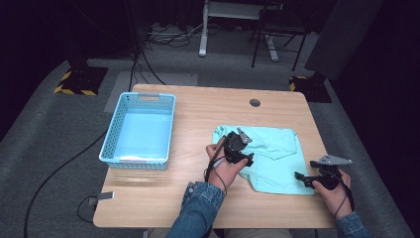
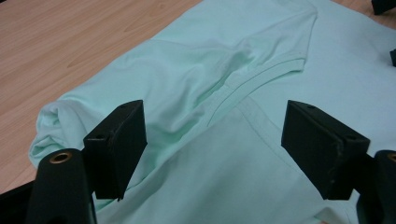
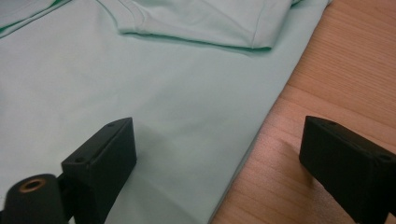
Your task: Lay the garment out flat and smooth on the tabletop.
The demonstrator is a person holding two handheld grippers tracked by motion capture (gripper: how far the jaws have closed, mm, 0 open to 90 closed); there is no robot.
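A mint-green T-shirt (image 1: 280, 151) lies partly folded on the right half of the wooden table (image 1: 163, 198). My left gripper (image 1: 249, 160) hovers over the shirt's left edge, held by a hand in a denim sleeve. In the left gripper view the shirt (image 2: 210, 65) shows a folded sleeve and a hem seam, and the left gripper (image 2: 212, 135) stands open above the cloth with nothing pressed between its pads. My right gripper (image 1: 300, 176) sits at the shirt's near right corner and points left. In the right gripper view it (image 3: 219, 144) is open, straddling the edge of the shirt (image 3: 116, 79).
A light-blue perforated plastic basket (image 1: 111, 148) stands on the table's left half. A round cable hole (image 1: 254, 102) sits near the far edge. Cables and stand legs lie on the grey floor beyond the table.
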